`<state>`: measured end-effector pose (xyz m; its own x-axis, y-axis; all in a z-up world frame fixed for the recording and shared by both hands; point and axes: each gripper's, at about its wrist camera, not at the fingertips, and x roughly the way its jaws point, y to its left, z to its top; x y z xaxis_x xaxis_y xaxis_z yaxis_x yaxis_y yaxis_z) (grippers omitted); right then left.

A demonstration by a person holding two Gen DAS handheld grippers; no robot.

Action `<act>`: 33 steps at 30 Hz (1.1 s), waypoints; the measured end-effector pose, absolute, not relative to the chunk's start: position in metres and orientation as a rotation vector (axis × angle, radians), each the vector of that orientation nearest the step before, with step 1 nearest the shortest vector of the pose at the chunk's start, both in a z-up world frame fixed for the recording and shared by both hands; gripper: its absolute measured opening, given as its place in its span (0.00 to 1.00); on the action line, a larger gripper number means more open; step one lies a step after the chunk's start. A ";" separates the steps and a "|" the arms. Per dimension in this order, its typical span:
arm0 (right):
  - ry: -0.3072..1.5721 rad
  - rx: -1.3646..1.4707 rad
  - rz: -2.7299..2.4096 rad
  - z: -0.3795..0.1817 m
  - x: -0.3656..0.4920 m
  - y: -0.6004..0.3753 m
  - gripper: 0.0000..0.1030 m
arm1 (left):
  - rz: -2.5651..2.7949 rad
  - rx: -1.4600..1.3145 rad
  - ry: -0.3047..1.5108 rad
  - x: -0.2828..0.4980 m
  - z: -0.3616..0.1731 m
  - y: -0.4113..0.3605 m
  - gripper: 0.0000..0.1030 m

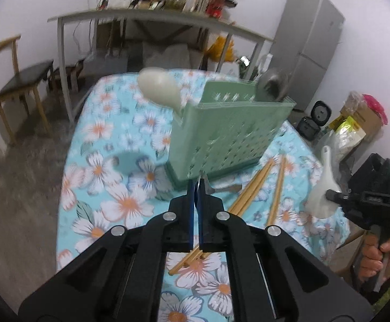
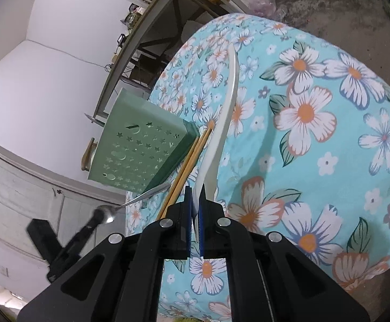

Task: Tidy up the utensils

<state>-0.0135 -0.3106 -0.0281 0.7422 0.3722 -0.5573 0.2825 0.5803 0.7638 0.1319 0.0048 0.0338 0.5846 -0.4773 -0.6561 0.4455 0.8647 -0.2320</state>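
White ceramic ladle (image 2: 221, 123) is clenched by its handle in the right claw (image 2: 195, 201), lifted above the floral surface (image 2: 329, 134). Left claw (image 1: 197, 187) grips a metal spoon (image 2: 141, 196). Both likely go next into the green caddy (image 1: 221, 134), upright nearby; chopsticks (image 1: 254, 190) wait.

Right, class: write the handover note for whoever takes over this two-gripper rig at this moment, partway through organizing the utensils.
Left gripper: shut on the metal spoon, held near the base of the green holder.
Right gripper: shut on the white spoon.
The holder stands on the floral table.
Done: a white paddle and a metal ladle appear to be in the holder (blurred).
Left: probably put both held spoons in the holder, then the chopsticks lying loose beside it.
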 end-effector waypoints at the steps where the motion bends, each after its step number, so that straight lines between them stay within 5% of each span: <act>1: 0.763 0.972 0.057 -0.027 -0.014 -0.311 0.04 | -0.553 -0.038 0.756 0.128 0.043 0.007 0.01; 17: 0.760 0.977 0.055 -0.029 -0.013 -0.310 0.04 | -0.498 0.035 0.365 0.124 0.166 0.022 0.01; 33: 0.773 0.993 0.041 -0.035 -0.009 -0.315 0.04 | -0.427 0.294 0.437 0.168 0.139 -0.023 0.02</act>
<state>-0.0091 -0.3152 -0.0351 0.7380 0.3666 -0.5665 0.3045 0.5683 0.7644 0.1679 -0.0228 0.1389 0.8204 -0.3328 -0.4650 0.4566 0.8708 0.1822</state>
